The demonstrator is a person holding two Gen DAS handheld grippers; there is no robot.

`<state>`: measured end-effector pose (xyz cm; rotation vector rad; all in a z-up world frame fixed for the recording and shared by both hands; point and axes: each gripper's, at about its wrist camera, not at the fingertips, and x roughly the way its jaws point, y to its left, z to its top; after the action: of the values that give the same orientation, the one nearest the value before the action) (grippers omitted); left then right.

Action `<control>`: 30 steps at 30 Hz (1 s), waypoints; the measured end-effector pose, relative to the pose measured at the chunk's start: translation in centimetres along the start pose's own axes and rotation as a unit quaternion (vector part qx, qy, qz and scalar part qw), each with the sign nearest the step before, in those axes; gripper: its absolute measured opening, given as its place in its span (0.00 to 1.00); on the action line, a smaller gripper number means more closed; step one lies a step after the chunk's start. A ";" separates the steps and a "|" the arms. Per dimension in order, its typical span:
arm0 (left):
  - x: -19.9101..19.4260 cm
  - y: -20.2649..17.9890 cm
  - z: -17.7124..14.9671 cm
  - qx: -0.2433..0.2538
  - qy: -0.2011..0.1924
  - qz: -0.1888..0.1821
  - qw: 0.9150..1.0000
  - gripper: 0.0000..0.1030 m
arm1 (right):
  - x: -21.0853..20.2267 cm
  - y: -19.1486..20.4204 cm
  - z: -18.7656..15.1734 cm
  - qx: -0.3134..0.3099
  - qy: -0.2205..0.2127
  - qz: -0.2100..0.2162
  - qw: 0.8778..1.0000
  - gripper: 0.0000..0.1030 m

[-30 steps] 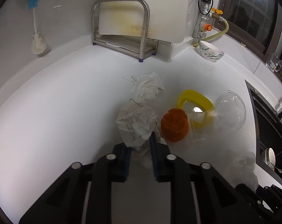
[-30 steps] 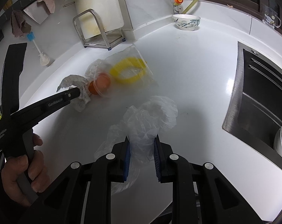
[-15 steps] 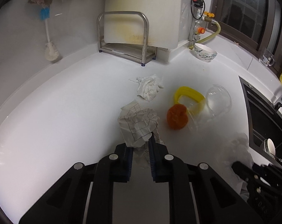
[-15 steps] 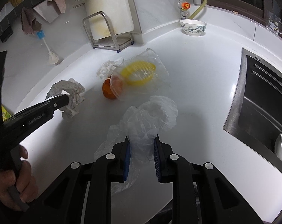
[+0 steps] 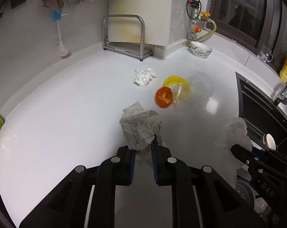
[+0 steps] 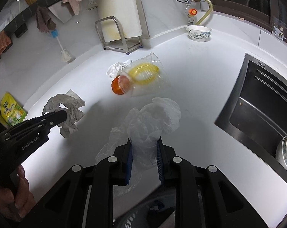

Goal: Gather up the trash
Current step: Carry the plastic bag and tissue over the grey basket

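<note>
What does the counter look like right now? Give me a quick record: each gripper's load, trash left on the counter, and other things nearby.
left gripper: shut on crumpled grid-print paper, lifted off the counter
right gripper: shut on clear plastic bag
trash left: white tissue wad; orange peel; clear plastic cup on its side; yellow ring
nearby: patterned bowl by the wall; sink to the right

A patterned bowl (image 5: 201, 49) sits by the wall near a steel rack (image 5: 124, 38).
</note>
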<state>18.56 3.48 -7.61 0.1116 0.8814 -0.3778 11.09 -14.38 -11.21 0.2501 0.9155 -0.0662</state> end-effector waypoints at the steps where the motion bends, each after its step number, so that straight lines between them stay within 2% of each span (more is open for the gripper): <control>1: -0.5 -0.3 -0.3 -0.001 -0.001 0.001 1.000 0.15 | -0.5 -0.2 -0.3 -0.003 0.001 0.003 1.000 0.20; 8: -3.8 -3.0 -2.4 -0.010 -0.008 0.009 1.000 0.15 | -3.3 -1.8 -2.8 -0.024 0.008 0.018 1.000 0.20; 18: -6.8 -8.7 -7.0 -0.011 0.007 0.009 1.000 0.15 | -6.8 -5.6 -7.2 -0.042 0.027 0.031 0.998 0.20; 30: -8.4 -14.7 -12.1 0.000 0.030 0.002 1.000 0.15 | -9.0 -9.7 -12.4 -0.054 0.053 0.042 0.996 0.20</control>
<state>-0.50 -4.80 -7.94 0.1254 0.9408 -0.3722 -5.59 -21.23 -13.12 0.1927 1.0089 0.0748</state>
